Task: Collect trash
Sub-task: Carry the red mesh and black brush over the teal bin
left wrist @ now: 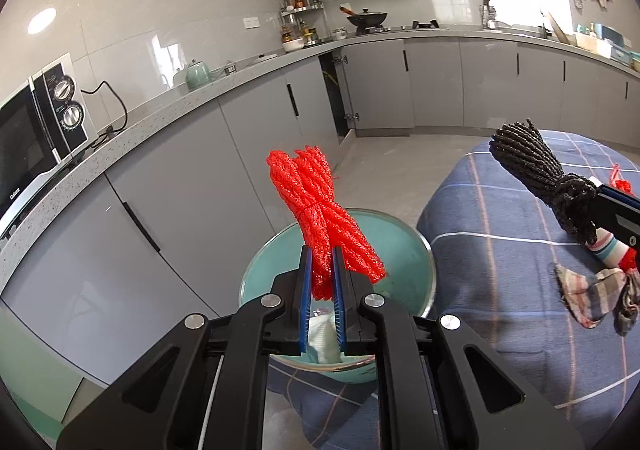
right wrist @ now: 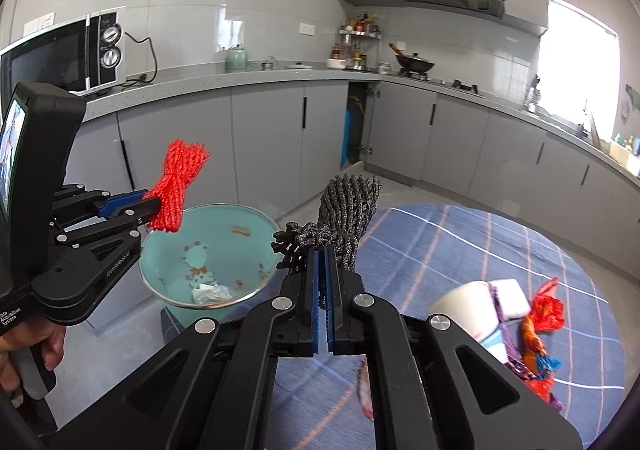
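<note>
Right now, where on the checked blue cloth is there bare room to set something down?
The far side of the checked blue tablecloth, between the teal bin and the white paper cup, is bare. It is crowded at the right, around the cup and the red and orange wrappers.

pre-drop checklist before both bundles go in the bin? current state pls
1. Left gripper clamped on red net bundle: ok.
2. Right gripper clamped on black net bundle: ok.
3. Red net bundle over teal bin: ok in the left wrist view.
4. Black net bundle over the bin: not ok, beside the rim.
5. Bin has room: ok, only scraps at the bottom.
6. Table trash cleared: not ok, cup and wrappers remain.
</note>
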Tool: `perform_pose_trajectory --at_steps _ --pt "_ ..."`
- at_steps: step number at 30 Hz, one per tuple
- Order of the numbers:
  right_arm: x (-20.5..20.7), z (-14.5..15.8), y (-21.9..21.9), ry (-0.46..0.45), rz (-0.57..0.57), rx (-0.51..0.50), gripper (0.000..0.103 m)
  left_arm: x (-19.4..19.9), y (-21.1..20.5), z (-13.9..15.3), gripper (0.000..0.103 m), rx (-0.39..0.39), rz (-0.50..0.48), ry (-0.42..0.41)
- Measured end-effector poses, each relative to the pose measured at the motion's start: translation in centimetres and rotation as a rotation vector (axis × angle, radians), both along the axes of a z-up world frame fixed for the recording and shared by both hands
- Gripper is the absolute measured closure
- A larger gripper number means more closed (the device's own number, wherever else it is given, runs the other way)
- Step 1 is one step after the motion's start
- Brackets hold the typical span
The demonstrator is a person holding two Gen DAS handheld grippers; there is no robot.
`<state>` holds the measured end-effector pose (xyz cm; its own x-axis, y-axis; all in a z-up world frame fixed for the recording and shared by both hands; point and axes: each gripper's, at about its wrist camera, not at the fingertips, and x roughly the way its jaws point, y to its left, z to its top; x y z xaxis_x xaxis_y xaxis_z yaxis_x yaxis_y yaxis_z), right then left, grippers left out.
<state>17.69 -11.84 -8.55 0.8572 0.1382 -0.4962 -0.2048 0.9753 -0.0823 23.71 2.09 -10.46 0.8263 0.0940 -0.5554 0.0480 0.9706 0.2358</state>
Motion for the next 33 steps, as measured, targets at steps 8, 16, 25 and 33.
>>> perform_pose_trajectory --at_steps 8,16,25,33 --pt "1.2 -0.6 2.2 0.01 0.045 -0.004 0.099 1.0 2.2 -0.7 0.093 0.006 0.036 0.016" --pt "2.4 -1.2 3.8 0.028 0.077 -0.011 0.099 2.0 3.4 -1.1 0.093 0.018 0.059 0.027" --pt "3.7 -2.1 5.2 0.05 0.11 -0.022 0.099 3.4 4.3 -1.9 0.093 0.027 0.072 0.049" --pt "4.9 -2.7 6.1 0.07 0.121 -0.025 0.099 4.4 4.5 -2.6 0.093 0.034 0.078 0.064"
